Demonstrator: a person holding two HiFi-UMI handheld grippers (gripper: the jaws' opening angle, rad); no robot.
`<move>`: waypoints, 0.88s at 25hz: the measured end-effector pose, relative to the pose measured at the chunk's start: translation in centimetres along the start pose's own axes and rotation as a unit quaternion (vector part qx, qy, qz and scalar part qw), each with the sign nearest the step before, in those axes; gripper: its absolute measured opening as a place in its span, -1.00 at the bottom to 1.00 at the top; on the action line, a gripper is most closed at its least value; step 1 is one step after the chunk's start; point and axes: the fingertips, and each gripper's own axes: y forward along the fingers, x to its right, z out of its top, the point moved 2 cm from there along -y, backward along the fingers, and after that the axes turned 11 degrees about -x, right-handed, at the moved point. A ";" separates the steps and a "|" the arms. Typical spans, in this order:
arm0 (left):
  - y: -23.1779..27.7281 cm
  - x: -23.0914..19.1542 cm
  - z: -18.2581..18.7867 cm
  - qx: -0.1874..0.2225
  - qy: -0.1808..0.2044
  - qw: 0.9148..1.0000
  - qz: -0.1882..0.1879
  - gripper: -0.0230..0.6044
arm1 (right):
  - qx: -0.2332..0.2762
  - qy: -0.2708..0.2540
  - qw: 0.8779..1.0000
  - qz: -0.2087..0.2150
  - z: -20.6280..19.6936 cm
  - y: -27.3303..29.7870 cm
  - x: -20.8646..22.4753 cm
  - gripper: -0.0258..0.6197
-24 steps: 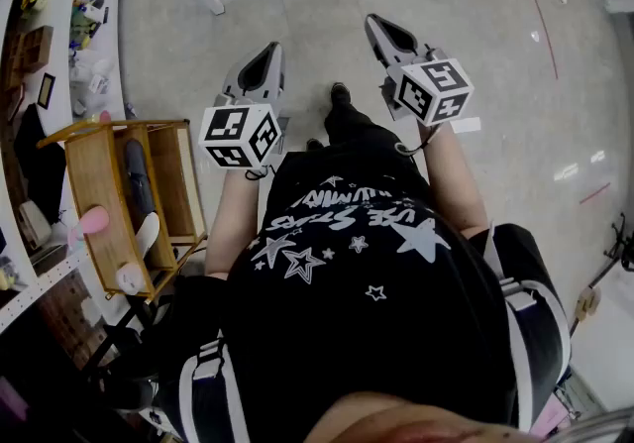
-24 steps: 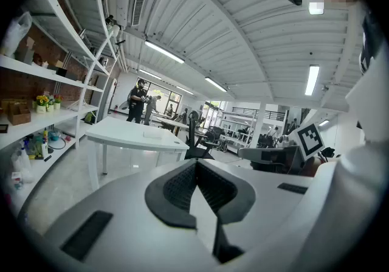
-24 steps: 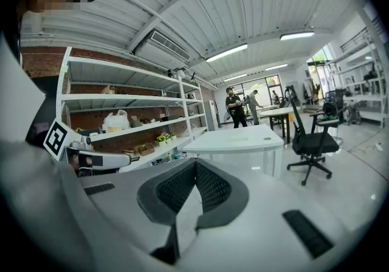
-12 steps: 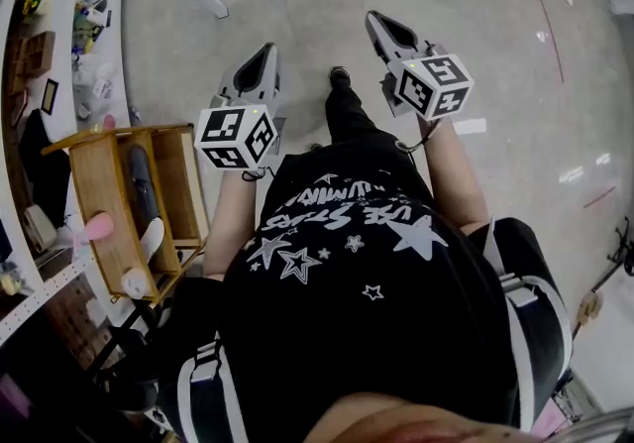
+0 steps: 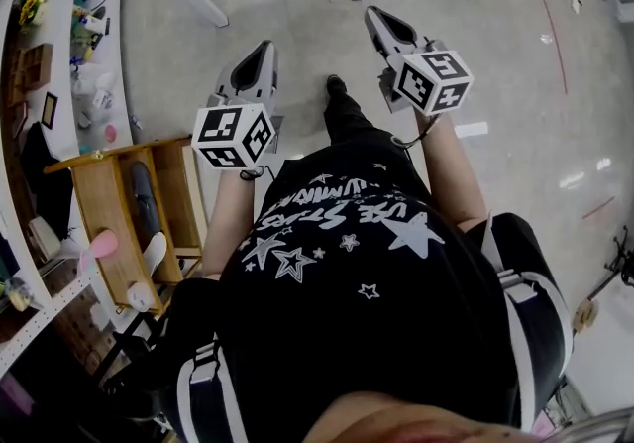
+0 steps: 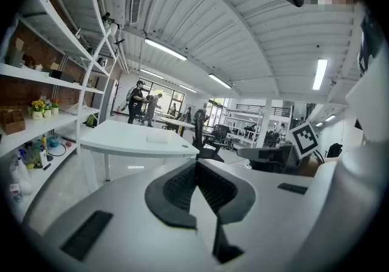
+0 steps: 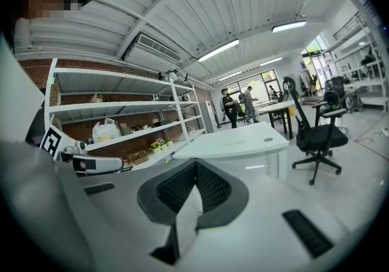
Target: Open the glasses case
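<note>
Head view: the person stands on a pale floor with both tools held out ahead at the top centre of the frame, well apart from each other. The left tool sits left of centre with its marker cube just below it; the right tool sits right of centre. Left gripper view: the left tool has its dark ribbed pads pressed together, with nothing between them, and a white surface stands beyond. Right gripper view: the right tool is likewise closed tight and empty, facing another white surface and a black office chair. The glasses case, seen only as a dark oblong item, lies in a wooden crate at the lower left of the head view, beside a pink item. Neither tool is near the crate.
</note>
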 end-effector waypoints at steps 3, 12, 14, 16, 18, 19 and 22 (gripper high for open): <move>2.5 -1.0 1.6 0.001 0.002 1.000 0.004 -0.89 | 0.003 -0.002 1.000 0.006 2.2 2.1 1.9 -0.90; 10.2 -3.7 6.0 0.003 -0.001 1.000 0.024 -0.89 | -0.008 -0.008 0.999 0.031 7.0 8.9 7.8 -0.90; 11.8 -4.3 6.9 0.003 0.000 1.000 0.027 -0.89 | -0.012 -0.008 0.999 0.036 7.8 10.3 9.0 -0.90; 13.3 -4.9 7.6 0.004 -0.001 0.999 0.032 -0.89 | -0.014 -0.012 0.999 0.041 8.7 11.6 10.1 -0.90; 14.9 -5.4 8.3 0.004 -0.002 0.999 0.035 -0.89 | -0.015 -0.016 0.999 0.047 9.7 12.8 11.3 -0.90; 15.7 -5.6 8.6 0.004 -0.003 0.999 0.037 -0.89 | -0.016 -0.018 0.999 0.049 10.1 13.4 11.9 -0.90; 18.4 -6.1 9.7 0.002 -0.002 0.999 0.038 -0.89 | -0.022 -0.019 0.998 0.055 11.2 15.0 13.9 -0.89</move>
